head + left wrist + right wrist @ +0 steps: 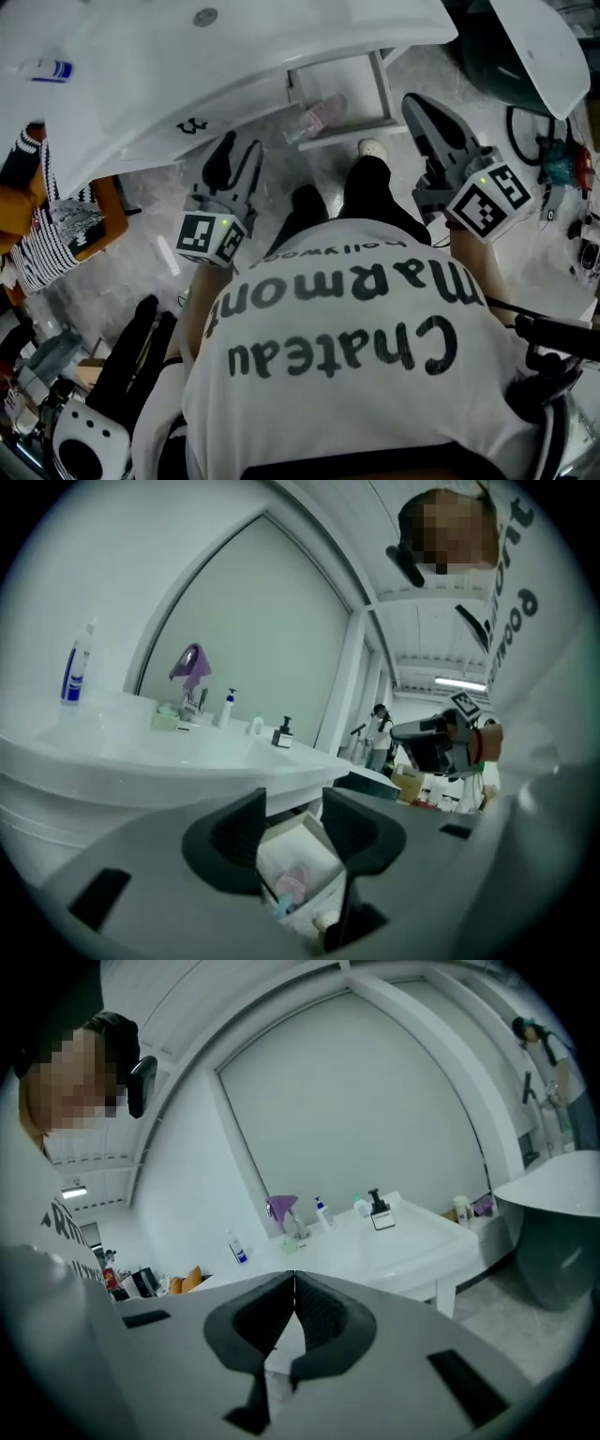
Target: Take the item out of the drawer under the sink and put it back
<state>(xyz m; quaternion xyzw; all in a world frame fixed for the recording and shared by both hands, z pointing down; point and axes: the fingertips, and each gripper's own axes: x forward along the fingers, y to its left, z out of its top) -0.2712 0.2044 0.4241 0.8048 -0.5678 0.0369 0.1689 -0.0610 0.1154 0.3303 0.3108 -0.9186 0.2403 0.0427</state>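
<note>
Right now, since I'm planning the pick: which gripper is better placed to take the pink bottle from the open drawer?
Left, probably. The left gripper has its jaws apart and frames the pink bottle in the drawer between them. The right gripper is shut and faces the sink.

The person's white shirt (356, 394) carried "Chateau Marmont" in large black letters, upside down in the head view. A smaller "hollywood" sat on the side nearer the sink (234, 56). The label of the bottle (47, 68) on the sink was too small to read.
</note>
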